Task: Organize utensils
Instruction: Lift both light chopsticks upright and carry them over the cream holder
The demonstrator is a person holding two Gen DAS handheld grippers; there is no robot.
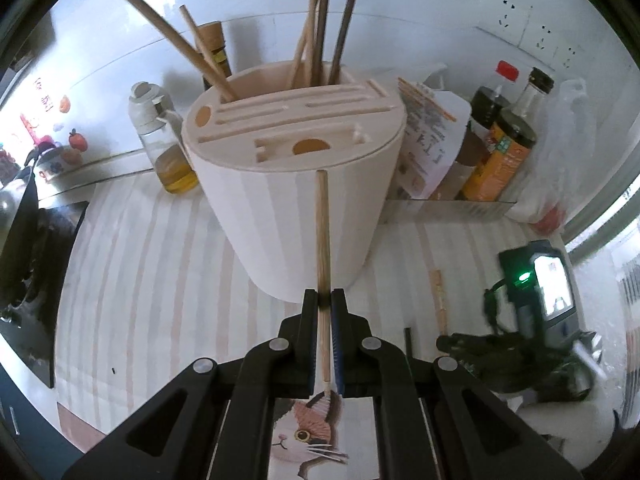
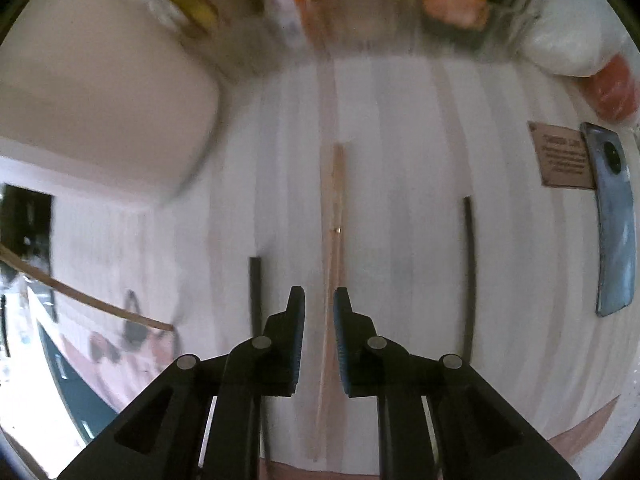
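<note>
A cream utensil holder [image 1: 292,184] with slots stands on the striped mat, several wooden chopsticks [image 1: 320,28] upright in its back compartment. My left gripper [image 1: 325,294] is shut on a light wooden chopstick [image 1: 322,224] pointing up in front of the holder. In the right wrist view, my right gripper [image 2: 319,294] is open above a light wooden chopstick [image 2: 334,248] lying on the mat between its fingers. Two dark chopsticks [image 2: 254,292] [image 2: 469,268] lie on either side. The holder [image 2: 104,120] appears blurred at upper left.
An oil bottle [image 1: 168,148], sauce bottles [image 1: 500,152], a paper packet [image 1: 432,140] and a metal tray [image 1: 448,204] stand behind the holder. A stove pan [image 1: 20,232] is left. A phone [image 2: 612,216] and card [image 2: 560,156] lie right. Another chopstick [image 1: 439,296] lies on the mat.
</note>
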